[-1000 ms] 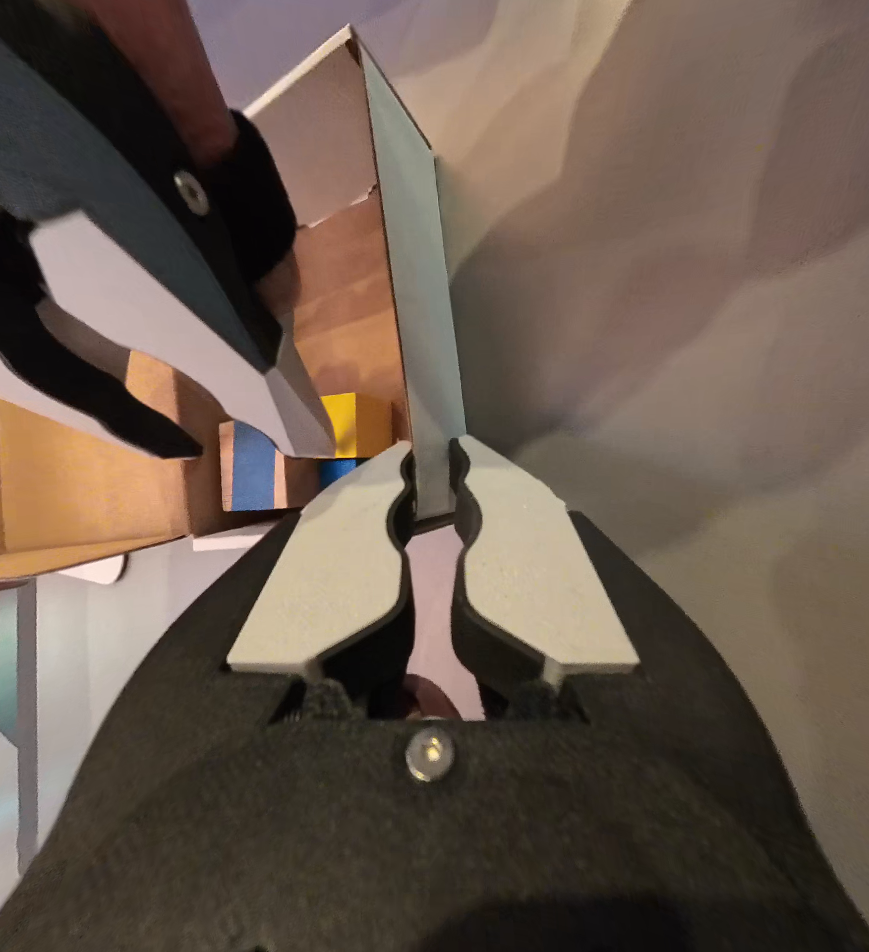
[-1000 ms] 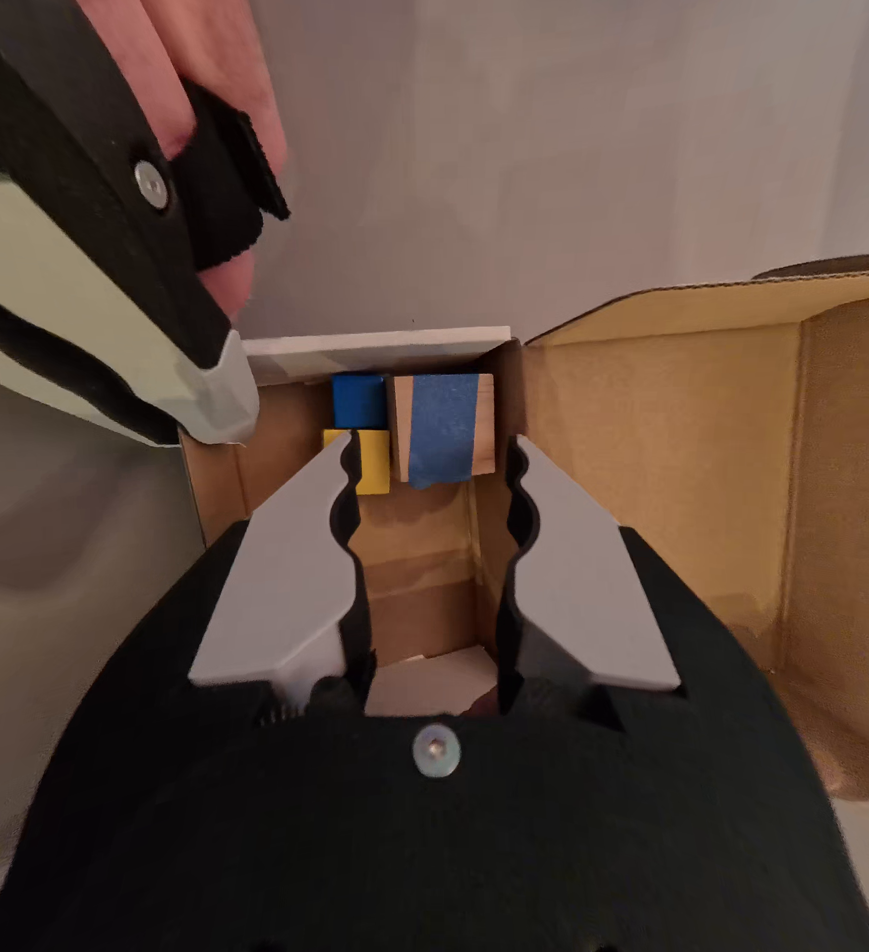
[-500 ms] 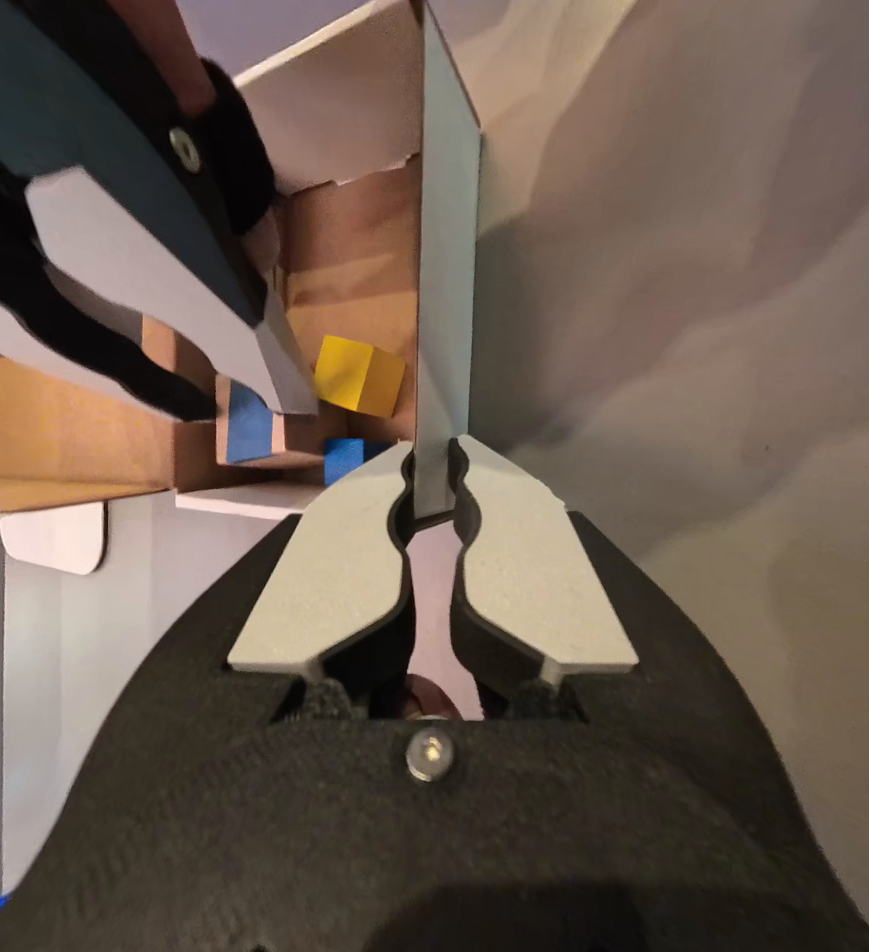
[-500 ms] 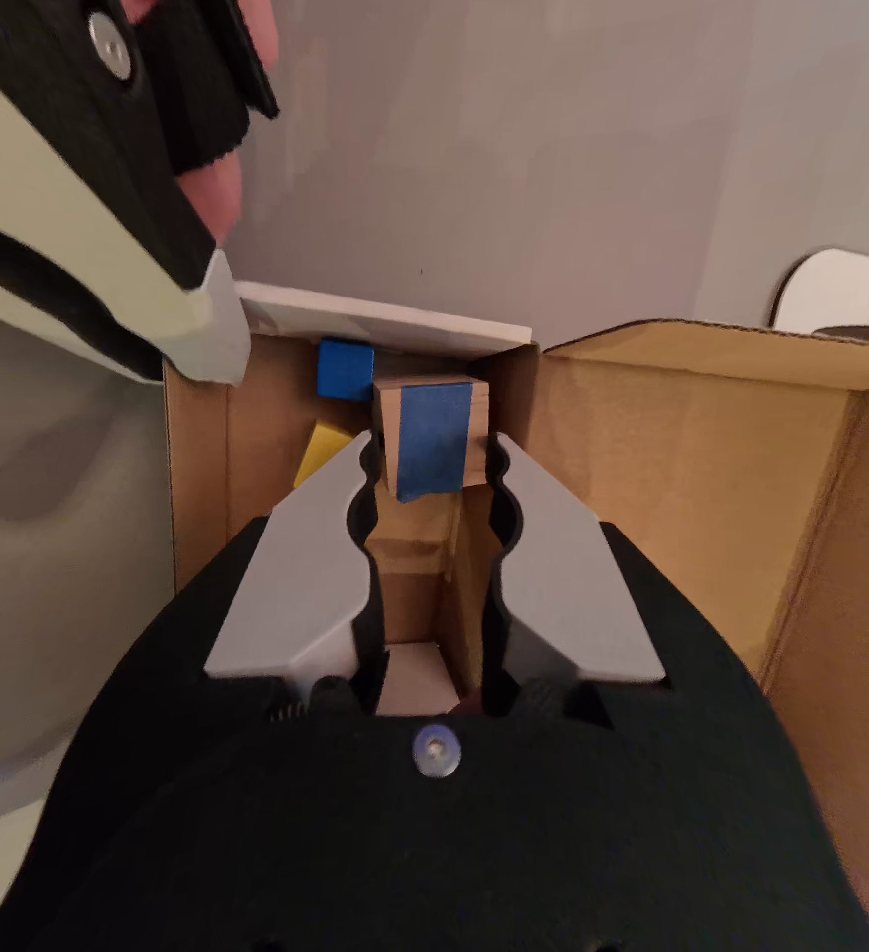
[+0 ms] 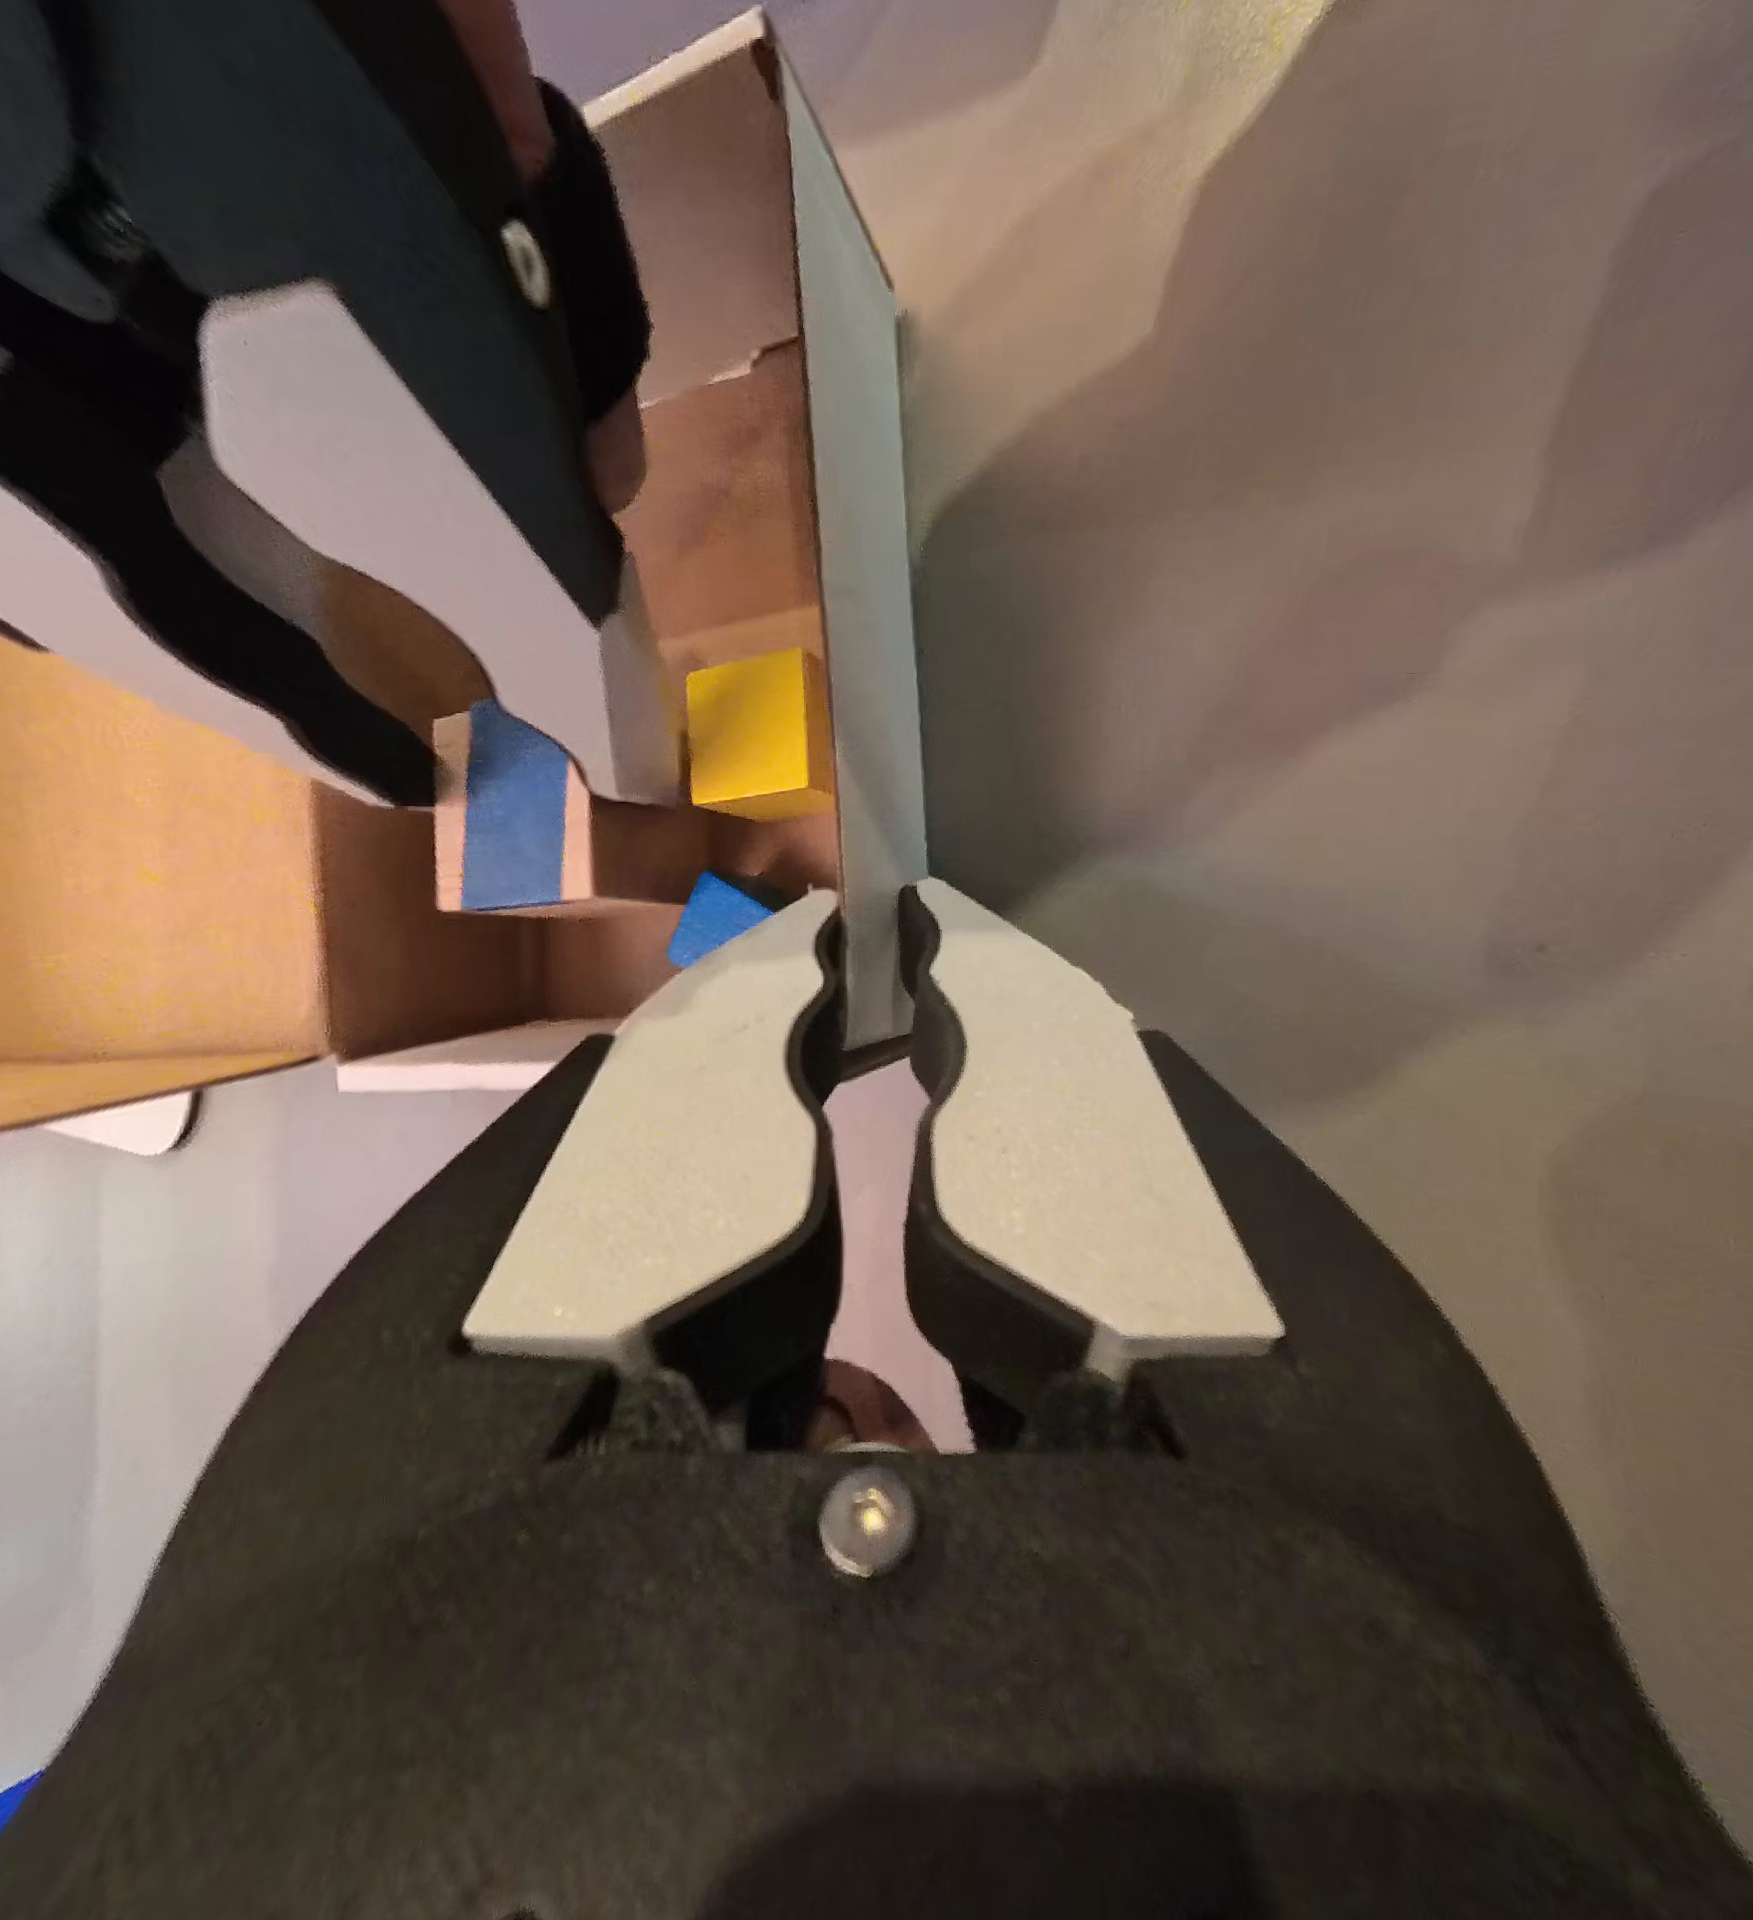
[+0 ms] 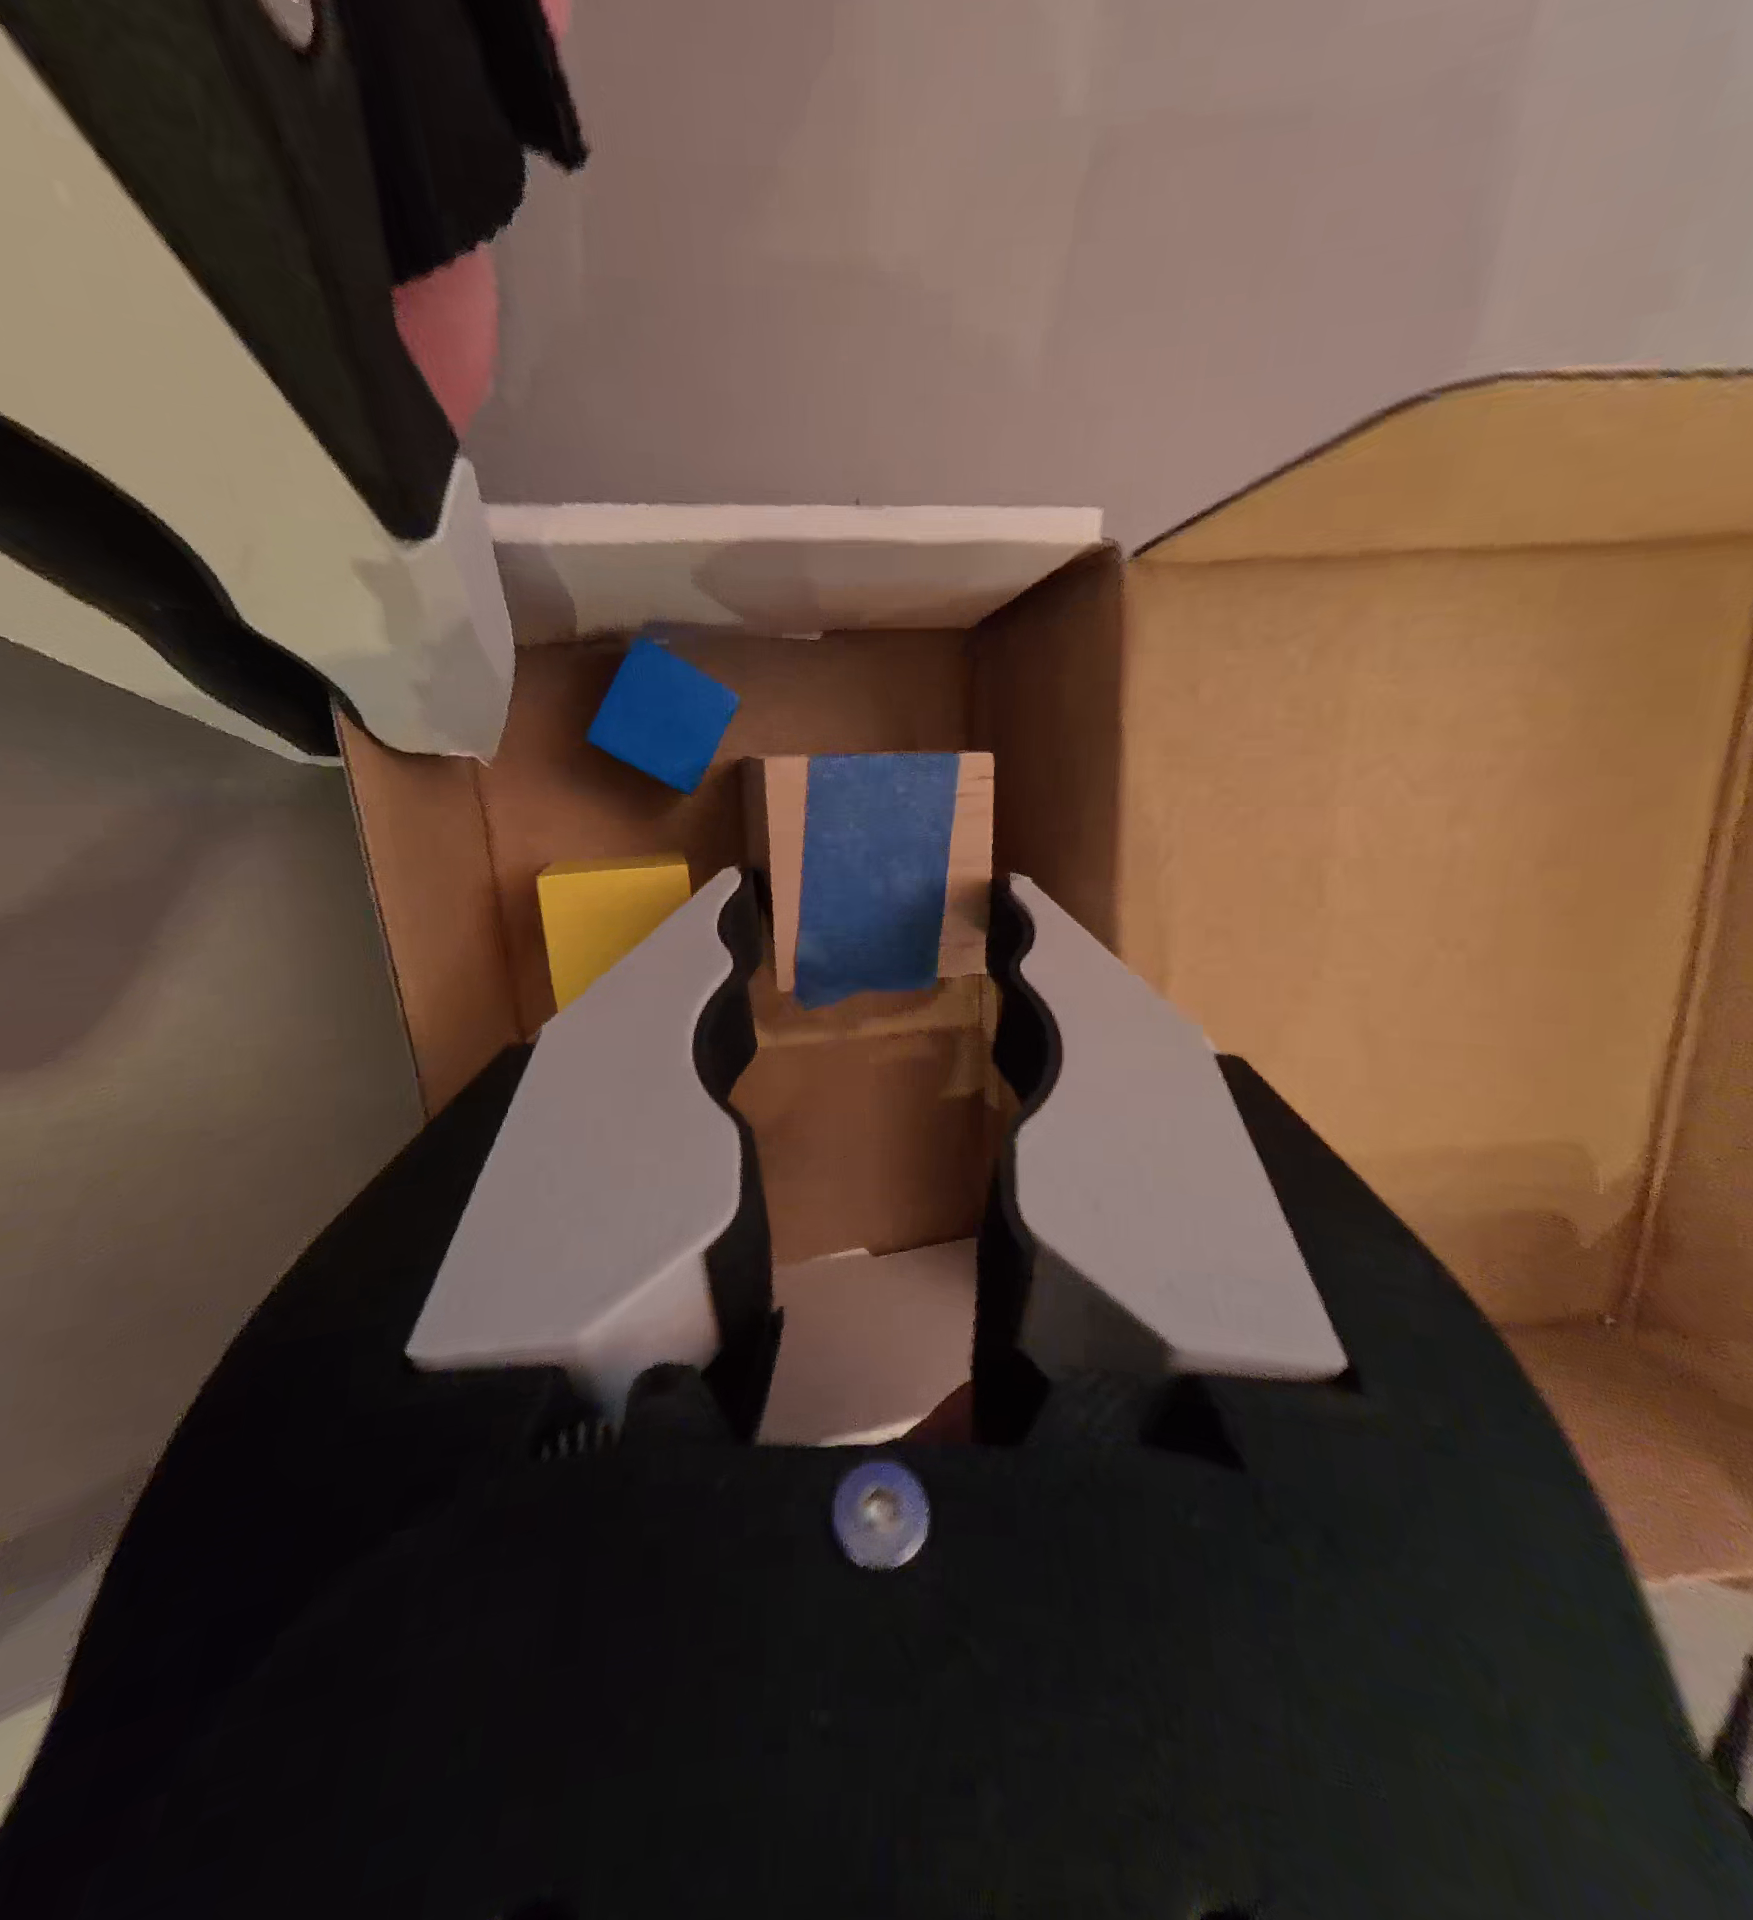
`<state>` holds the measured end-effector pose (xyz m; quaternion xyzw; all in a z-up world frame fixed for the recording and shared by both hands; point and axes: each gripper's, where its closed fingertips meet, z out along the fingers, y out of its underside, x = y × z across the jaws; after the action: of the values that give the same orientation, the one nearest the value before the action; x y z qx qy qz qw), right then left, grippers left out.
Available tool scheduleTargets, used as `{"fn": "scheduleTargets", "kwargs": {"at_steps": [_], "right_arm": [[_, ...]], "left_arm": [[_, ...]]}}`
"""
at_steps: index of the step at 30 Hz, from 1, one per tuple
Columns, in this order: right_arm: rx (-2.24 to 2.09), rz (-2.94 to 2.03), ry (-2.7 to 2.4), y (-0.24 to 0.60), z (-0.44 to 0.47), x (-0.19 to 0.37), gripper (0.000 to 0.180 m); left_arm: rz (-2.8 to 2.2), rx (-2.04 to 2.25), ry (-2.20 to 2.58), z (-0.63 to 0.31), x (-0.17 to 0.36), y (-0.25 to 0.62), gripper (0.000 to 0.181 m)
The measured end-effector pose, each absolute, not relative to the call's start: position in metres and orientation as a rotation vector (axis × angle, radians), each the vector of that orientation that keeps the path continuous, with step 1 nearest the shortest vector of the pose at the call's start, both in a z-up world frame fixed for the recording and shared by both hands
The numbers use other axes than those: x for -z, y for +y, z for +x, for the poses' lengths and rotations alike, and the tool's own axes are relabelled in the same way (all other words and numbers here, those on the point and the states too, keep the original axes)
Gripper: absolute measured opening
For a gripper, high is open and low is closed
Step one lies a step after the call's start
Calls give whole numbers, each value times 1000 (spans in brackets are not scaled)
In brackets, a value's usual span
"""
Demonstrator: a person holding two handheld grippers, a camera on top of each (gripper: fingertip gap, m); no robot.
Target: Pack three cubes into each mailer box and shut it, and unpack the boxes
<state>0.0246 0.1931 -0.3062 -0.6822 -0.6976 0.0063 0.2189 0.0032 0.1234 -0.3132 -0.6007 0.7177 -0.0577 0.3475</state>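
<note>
1. Left wrist view: left gripper (image 5: 870, 935) clenched on white wall of open brown cardboard mailer box (image 5: 856, 582), frame centre.
2. Right wrist view: right gripper (image 6: 867, 914) spread around tape-wrapped wooden cube (image 6: 872, 868); small blue cube (image 6: 662, 713) and yellow cube (image 6: 607, 914) centre-left inside.
</note>
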Motion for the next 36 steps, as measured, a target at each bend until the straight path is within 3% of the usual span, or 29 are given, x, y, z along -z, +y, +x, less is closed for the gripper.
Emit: {"fn": "scheduleTargets", "kwargs": {"at_steps": [9, 18, 25, 36], "right_arm": [[-149, -1846, -1652, 187, 50, 235, 42], [38, -1913, -1382, 152, 205, 150, 42], [140, -2081, -1446, 111, 296, 190, 42], [158, -2254, -1637, 106, 325, 284, 42]], "left_arm": [[-1555, 146, 1847, 5, 314, 124, 4], [-1581, 153, 1829, 6, 313, 126, 4], [-1588, 156, 1825, 6, 313, 127, 5], [-1593, 151, 1827, 6, 314, 127, 5]]}}
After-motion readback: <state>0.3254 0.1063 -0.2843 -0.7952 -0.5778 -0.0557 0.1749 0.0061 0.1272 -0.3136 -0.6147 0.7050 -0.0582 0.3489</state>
